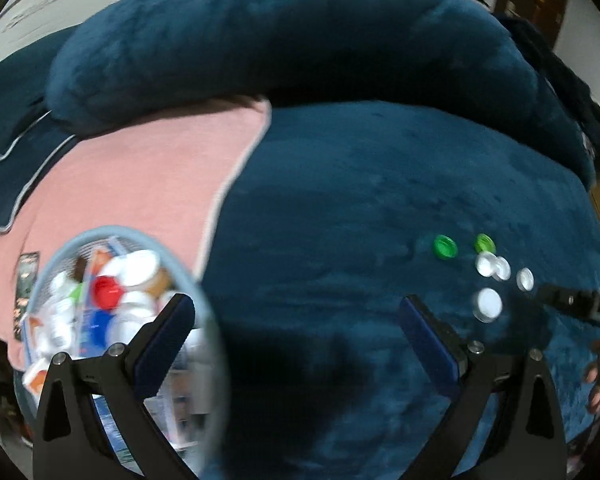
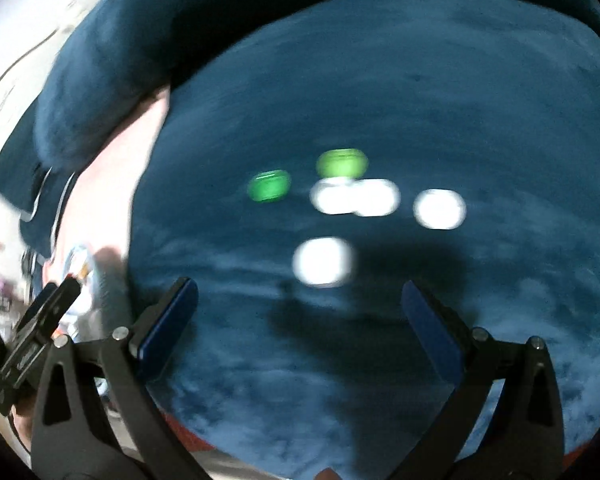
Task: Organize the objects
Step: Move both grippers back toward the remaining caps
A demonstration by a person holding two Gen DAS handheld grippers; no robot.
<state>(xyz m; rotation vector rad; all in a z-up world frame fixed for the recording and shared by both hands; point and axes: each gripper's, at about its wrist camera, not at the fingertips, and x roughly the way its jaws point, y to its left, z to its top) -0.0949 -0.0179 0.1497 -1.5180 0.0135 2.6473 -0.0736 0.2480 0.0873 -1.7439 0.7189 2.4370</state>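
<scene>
Two green bottle caps [image 1: 445, 247] [image 1: 484, 243] and several white caps [image 1: 488, 304] lie grouped on a dark blue plush blanket [image 1: 360, 200]. In the right wrist view, blurred, the green caps [image 2: 269, 186] [image 2: 342, 163] and white caps [image 2: 322, 261] [image 2: 439, 208] lie ahead of my right gripper [image 2: 300, 312], which is open and empty. My left gripper [image 1: 296, 320] is open and empty over the blanket; its left finger overlaps a round bowl [image 1: 76, 248] holding several caps, red [image 1: 107, 291], blue and white. The right gripper's tip [image 1: 576, 304] shows at the left view's right edge.
A pink cloth [image 1: 140, 184] lies under the bowl at left. A thick dark blue bolster pillow [image 1: 280, 40] runs along the back. A white wall or headboard [image 1: 32, 8] stands at the far left. The left gripper [image 2: 40, 328] shows at the right view's lower left.
</scene>
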